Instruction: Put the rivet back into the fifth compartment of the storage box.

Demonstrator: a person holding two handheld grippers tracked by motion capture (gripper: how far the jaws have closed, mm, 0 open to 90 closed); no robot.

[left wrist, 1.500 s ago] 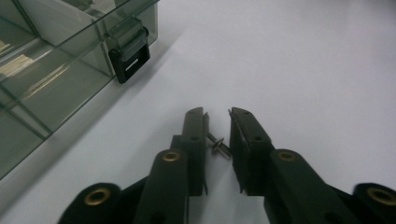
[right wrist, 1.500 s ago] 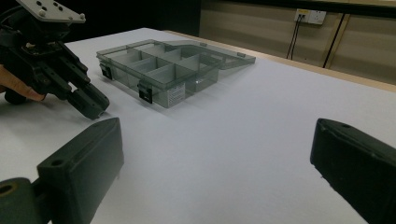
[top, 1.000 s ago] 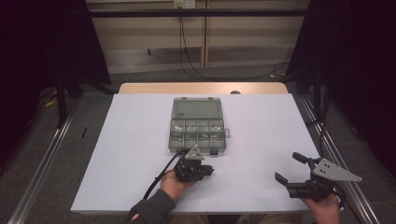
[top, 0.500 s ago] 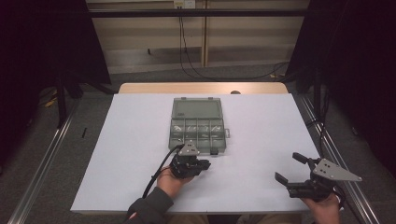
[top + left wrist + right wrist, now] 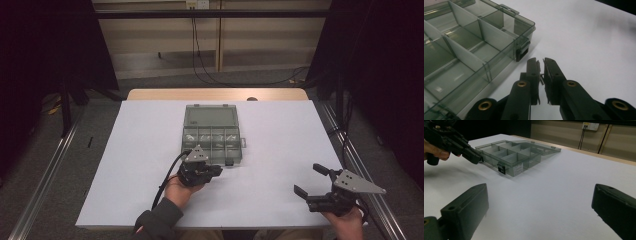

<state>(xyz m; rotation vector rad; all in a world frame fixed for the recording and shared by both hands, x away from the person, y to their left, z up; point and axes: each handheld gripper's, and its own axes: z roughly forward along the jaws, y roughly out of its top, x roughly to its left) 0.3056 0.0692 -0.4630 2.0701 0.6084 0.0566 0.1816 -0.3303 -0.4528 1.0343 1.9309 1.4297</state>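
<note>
The clear compartment box sits open at the middle of the surface, lid flat toward the far edge. The left gripper hangs just off the box's near wall, jaws pressed almost together on a tiny metal part — thin enough to slip out or twist if the pinch eases. Carried low, it could catch a divider or shove the light box. The right gripper, spread wide, rests near the surface's near right corner.
</note>
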